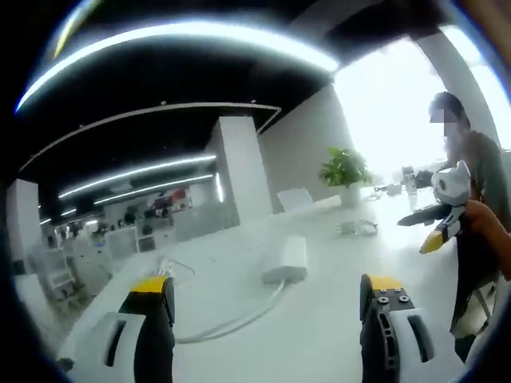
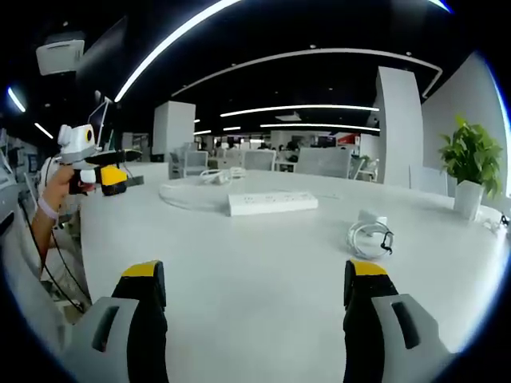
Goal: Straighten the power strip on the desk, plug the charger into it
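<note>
The white power strip (image 1: 287, 259) lies on the white desk (image 1: 319, 335), just beyond my open left gripper (image 1: 267, 287), at an angle to the jaws. Its white cord (image 1: 231, 323) curves off toward the near left. In the right gripper view the power strip (image 2: 271, 203) lies crosswise at mid-desk, well ahead of my open right gripper (image 2: 255, 275). The white charger (image 2: 369, 217) with its coiled cable (image 2: 369, 239) sits to the strip's right; the same charger (image 1: 359, 227) lies beyond the strip in the left gripper view. Both grippers hover above the desk with nothing between the jaws.
A potted plant (image 2: 473, 159) stands at the desk's far right edge, also as plant (image 1: 345, 171). The strip's cord loops (image 2: 192, 191) behind it. A person (image 1: 479, 223) holds the right gripper (image 1: 435, 223); a hand (image 2: 60, 187) holds the left gripper (image 2: 100, 171). Office chairs stand beyond the desk.
</note>
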`<state>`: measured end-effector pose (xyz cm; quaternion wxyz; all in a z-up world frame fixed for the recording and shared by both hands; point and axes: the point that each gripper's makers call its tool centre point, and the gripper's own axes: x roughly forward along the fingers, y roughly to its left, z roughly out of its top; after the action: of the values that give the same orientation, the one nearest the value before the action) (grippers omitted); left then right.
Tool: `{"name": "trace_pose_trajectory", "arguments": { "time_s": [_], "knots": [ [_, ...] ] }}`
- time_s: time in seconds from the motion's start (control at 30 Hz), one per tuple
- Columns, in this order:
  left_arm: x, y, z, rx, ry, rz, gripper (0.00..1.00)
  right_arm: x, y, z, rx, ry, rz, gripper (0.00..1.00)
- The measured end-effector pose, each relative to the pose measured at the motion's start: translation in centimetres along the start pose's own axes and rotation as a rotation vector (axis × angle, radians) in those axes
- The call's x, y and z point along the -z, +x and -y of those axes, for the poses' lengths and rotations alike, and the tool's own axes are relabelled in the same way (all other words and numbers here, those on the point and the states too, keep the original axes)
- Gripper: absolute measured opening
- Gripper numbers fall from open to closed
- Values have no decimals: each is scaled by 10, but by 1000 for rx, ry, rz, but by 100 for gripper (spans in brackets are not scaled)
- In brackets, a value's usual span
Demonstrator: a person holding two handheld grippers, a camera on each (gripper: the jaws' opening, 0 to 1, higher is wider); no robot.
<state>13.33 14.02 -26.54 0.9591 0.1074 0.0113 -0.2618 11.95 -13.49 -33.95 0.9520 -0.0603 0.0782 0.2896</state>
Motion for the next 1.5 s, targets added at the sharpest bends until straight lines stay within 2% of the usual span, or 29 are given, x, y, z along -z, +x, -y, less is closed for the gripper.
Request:
{"name": "trace_pose_trajectory", "arguments": {
  "time_s": [0.23,0.5,0.8,1.13,1.2,1.27,1.4,1.5],
  "knots": [
    [-18,16,4,71,86,-22,99,1,-1,1,7,9,6,92],
    [-24,29,6,133,144,-75,99,1,1,-2,-5,1,4,92],
    [-38,54,13,252,157,-130,99,1,4,-6,-16,5,6,92],
    [-51,85,13,301,154,-206,99,1,5,-7,-19,7,5,92],
    [-50,93,13,303,157,-236,99,1,5,-7,-19,7,5,92],
    [-46,101,15,324,205,-291,99,0,5,-8,-21,6,7,92],
    [-42,122,20,370,211,-338,99,0,7,-9,-23,6,4,92],
    [-36,135,19,378,213,-379,99,-1,8,-11,-29,5,6,92]
  ]
}}
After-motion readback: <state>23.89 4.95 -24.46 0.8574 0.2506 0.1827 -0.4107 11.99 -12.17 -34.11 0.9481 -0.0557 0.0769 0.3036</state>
